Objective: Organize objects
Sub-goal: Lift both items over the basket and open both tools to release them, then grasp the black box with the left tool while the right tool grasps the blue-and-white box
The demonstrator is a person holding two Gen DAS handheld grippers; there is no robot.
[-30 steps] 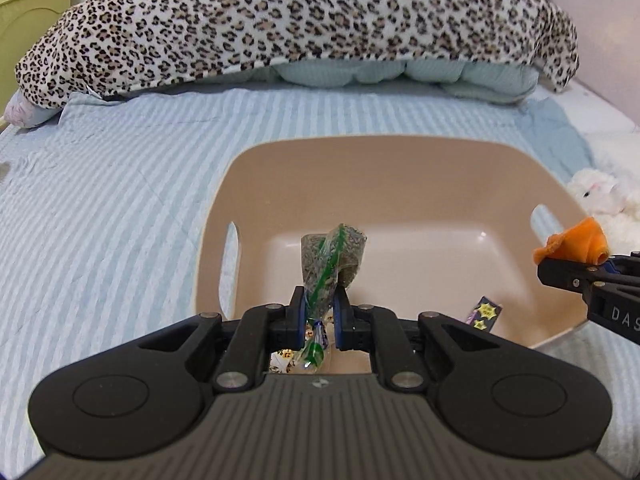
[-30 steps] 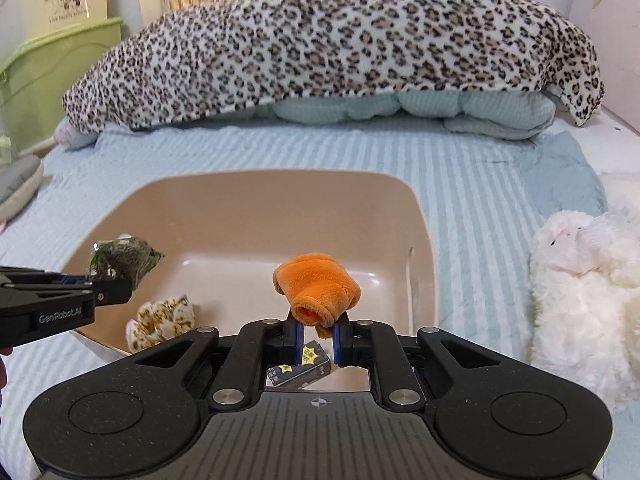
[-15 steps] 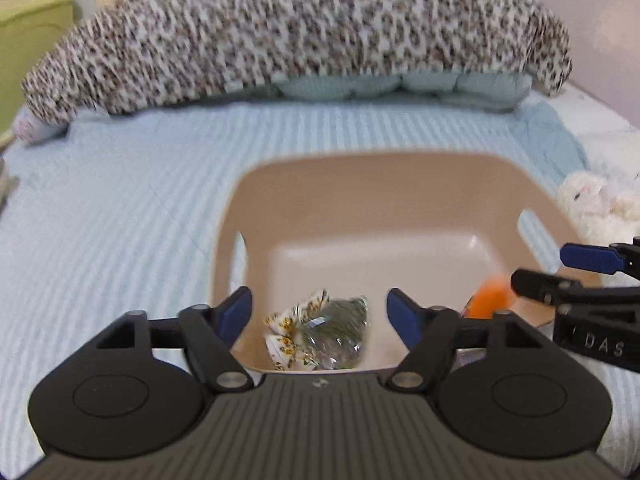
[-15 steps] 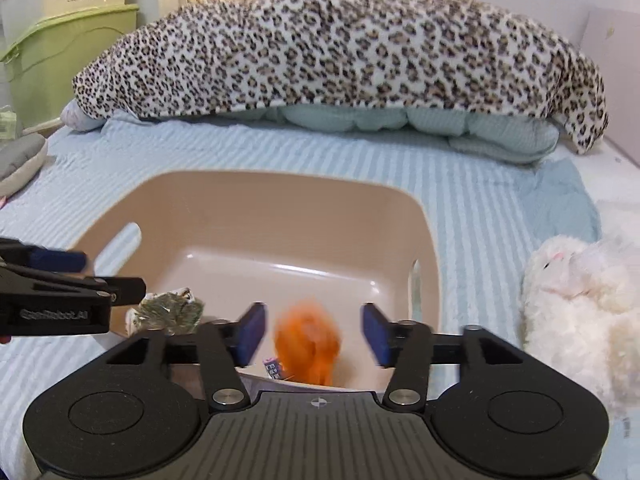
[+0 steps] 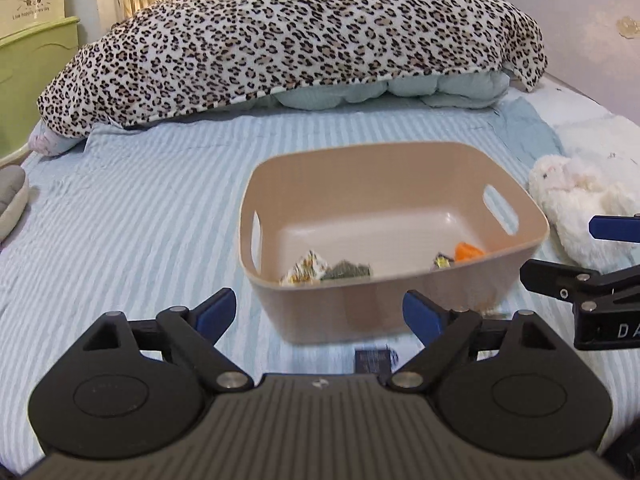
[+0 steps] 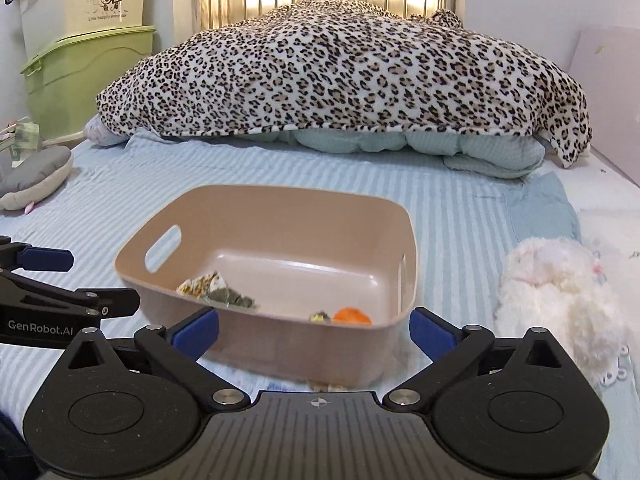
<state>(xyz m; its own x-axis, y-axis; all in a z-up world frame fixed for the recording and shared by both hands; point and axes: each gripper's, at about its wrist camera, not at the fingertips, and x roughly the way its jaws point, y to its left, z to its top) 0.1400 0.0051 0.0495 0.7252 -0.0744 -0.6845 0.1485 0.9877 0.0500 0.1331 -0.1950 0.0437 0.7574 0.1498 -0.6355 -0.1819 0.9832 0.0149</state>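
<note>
A beige plastic basket (image 5: pixel 400 304) (image 6: pixel 256 344) stands on the striped bed. Inside it lie a green-grey packet (image 5: pixel 346 271) (image 6: pixel 232 300), a yellow-patterned packet (image 5: pixel 304 268) (image 6: pixel 200 282), a small orange plush piece (image 5: pixel 468 251) (image 6: pixel 352 316) and a small starred wrapper (image 5: pixel 442 260) (image 6: pixel 320 317). My left gripper (image 5: pixel 326 312) is open and empty, just in front of the basket. My right gripper (image 6: pixel 314 330) is open and empty, in front of the basket too. A small dark packet (image 5: pixel 372 360) lies on the bed below the basket.
A white plush toy (image 5: pixel 580 204) (image 6: pixel 560 296) lies right of the basket. A leopard-print blanket (image 5: pixel 296 40) (image 6: pixel 352 76) fills the back of the bed. A grey cushion (image 6: pixel 36 176) lies at the left. Green storage boxes (image 6: pixel 88 76) stand beyond it.
Both grippers opened and dropped their loads into the basket: the green-grey packet from the left, the orange plush from the right. Both then pulled back and away from the basket.
</note>
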